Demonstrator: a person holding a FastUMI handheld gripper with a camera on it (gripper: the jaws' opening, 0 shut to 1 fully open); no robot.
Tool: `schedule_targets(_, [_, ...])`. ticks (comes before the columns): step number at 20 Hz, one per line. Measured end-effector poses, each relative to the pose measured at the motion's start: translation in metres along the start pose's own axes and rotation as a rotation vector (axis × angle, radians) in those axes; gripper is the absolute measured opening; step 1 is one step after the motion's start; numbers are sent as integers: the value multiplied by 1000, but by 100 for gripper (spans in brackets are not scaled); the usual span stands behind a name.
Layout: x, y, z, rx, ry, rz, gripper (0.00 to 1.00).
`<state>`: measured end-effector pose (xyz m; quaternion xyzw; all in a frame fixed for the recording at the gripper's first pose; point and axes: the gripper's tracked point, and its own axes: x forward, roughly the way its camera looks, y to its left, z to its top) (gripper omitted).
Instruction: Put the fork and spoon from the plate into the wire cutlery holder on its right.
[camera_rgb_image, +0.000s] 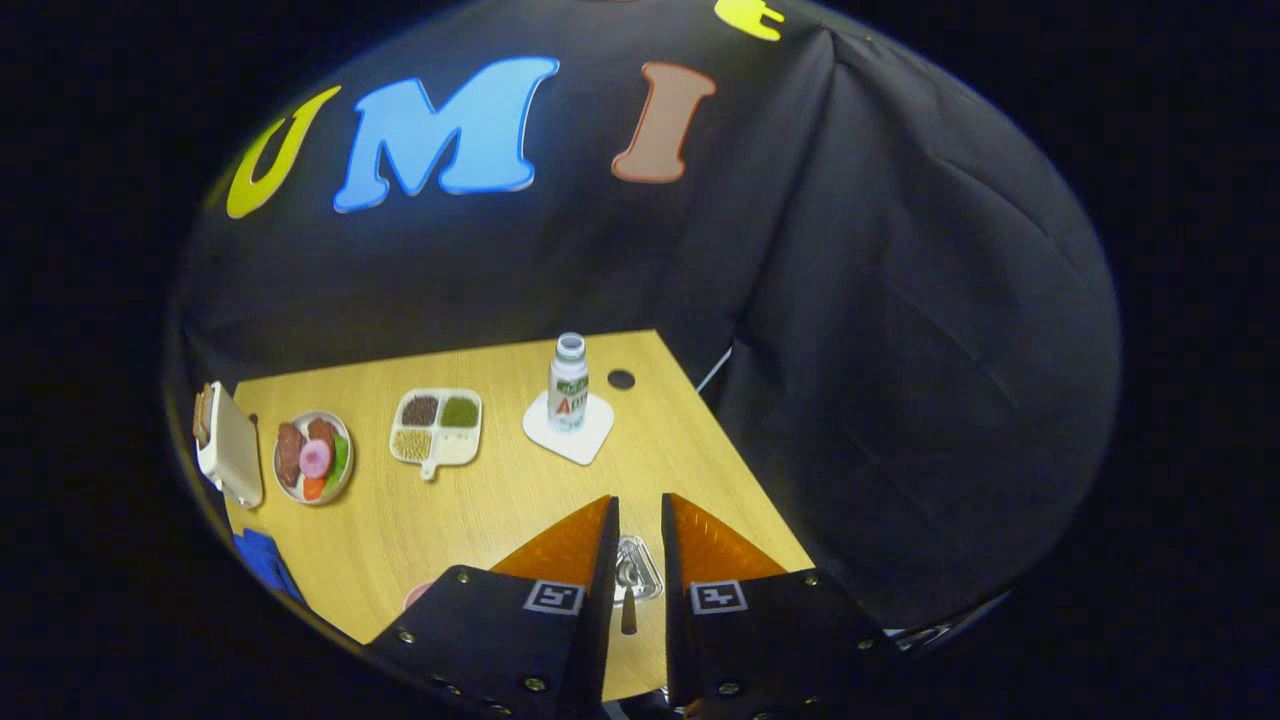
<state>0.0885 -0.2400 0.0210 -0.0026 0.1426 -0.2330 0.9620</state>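
Wooden surface. At 9 o'clock of the fingers, a toaster; next a round plate of toy food, a divided tray of grains, then a bottle upright on a white coaster at 12. Gripper fingers close together, narrow gap. Between them a thin cutlery handle above the wire cutlery holder; grip on handle: cannot tell.
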Motion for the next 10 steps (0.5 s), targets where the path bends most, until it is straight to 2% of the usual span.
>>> schedule_targets(3, [-42, 4, 41, 63, -203, 20, 24])
schedule_targets(5, [-59, 9, 52, 112, -311, 41, 24])
schedule_targets(7, [-74, 9, 54, 130, -361, 33, 24])
schedule_targets(10, [-87, 16, 48, 77, -397, 20, 24])
